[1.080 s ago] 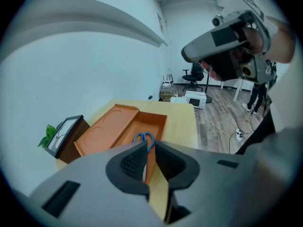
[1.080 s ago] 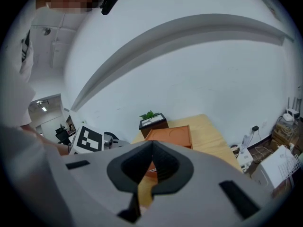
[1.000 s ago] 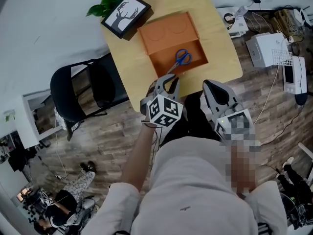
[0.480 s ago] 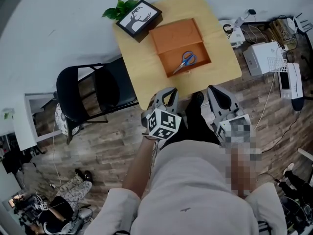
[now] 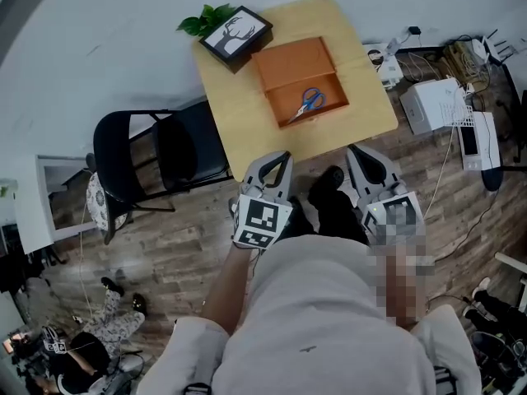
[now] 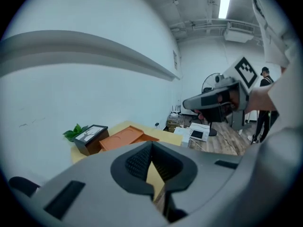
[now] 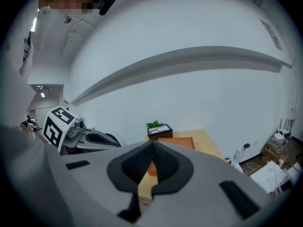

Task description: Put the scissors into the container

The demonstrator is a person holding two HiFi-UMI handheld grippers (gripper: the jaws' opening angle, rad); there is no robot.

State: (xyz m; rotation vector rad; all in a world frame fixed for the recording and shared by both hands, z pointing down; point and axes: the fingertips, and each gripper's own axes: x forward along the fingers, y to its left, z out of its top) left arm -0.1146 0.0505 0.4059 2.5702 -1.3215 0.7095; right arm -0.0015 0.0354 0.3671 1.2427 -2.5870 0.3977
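Observation:
The scissors, blue-handled, lie inside the lower tray of the open orange container on the yellow wooden table; its lid lies flat behind the tray. Both grippers hover short of the table's near edge, apart from the container. My left gripper is shut with nothing between its jaws. The right gripper is also shut and empty. Only the container's orange lid shows in the left gripper view; the scissors are hidden there.
A framed deer picture and a small plant stand at the table's far left corner. A black chair stands left of the table. White devices and cables lie on the wooden floor at right.
Both grippers have drawn back from the table edge toward the person, and the table now sits farther away. The left jaws have closed on nothing. The scissors stay in the container.

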